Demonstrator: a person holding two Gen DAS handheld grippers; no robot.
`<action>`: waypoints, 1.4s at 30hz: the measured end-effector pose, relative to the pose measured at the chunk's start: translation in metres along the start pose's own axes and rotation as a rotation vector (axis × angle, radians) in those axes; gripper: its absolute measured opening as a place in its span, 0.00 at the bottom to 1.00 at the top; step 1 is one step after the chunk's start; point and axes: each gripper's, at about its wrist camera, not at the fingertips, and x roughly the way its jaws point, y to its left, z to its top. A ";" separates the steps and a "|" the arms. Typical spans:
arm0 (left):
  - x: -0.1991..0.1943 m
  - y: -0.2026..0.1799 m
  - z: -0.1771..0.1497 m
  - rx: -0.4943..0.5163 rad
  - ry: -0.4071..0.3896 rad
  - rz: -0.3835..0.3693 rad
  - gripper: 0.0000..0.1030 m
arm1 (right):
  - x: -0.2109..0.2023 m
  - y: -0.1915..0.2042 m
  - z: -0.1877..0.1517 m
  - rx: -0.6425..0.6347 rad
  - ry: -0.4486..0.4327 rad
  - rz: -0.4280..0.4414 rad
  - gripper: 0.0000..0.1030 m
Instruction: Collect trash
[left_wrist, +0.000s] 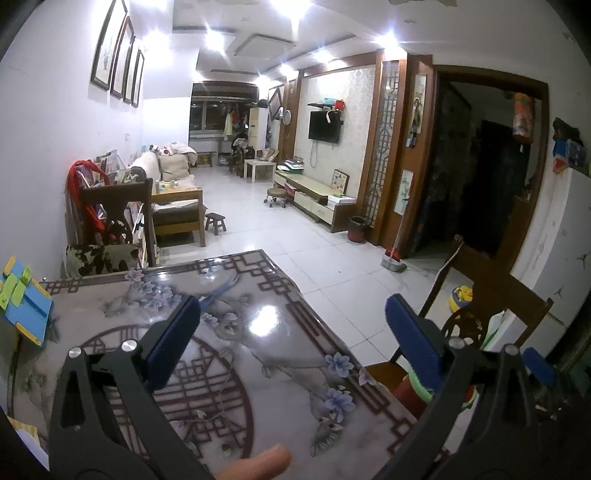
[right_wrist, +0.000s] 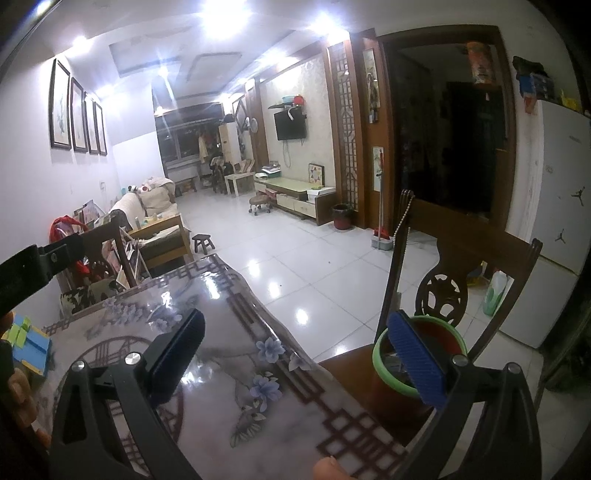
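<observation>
- Green-rimmed red bin (right_wrist: 417, 373) stands on a chair (right_wrist: 476, 236) just beside the table (right_wrist: 236, 387).
- Right gripper (right_wrist: 295, 354) spread wide, empty, one finger over the bin's rim.
- Left gripper (left_wrist: 291, 332) spread wide, empty, above the table.
- Blue board (left_wrist: 26, 310) lies at the table's far-left edge.

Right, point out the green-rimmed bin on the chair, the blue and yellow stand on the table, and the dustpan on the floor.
green-rimmed bin (right_wrist: 382, 350): right wrist view, left side of its green rim.
blue and yellow stand (left_wrist: 26, 312): left wrist view, its blue face.
dustpan (right_wrist: 380, 242): right wrist view, its grey pan.
</observation>
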 end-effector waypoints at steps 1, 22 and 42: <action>0.001 -0.001 0.000 0.008 0.002 0.010 0.95 | 0.001 0.001 0.001 0.001 0.000 -0.002 0.93; 0.008 0.004 -0.001 -0.044 0.027 0.001 0.95 | 0.003 -0.001 0.002 0.000 0.009 -0.001 0.93; 0.056 0.109 -0.061 -0.168 0.188 0.208 0.95 | 0.068 0.072 -0.036 -0.179 0.213 0.174 0.93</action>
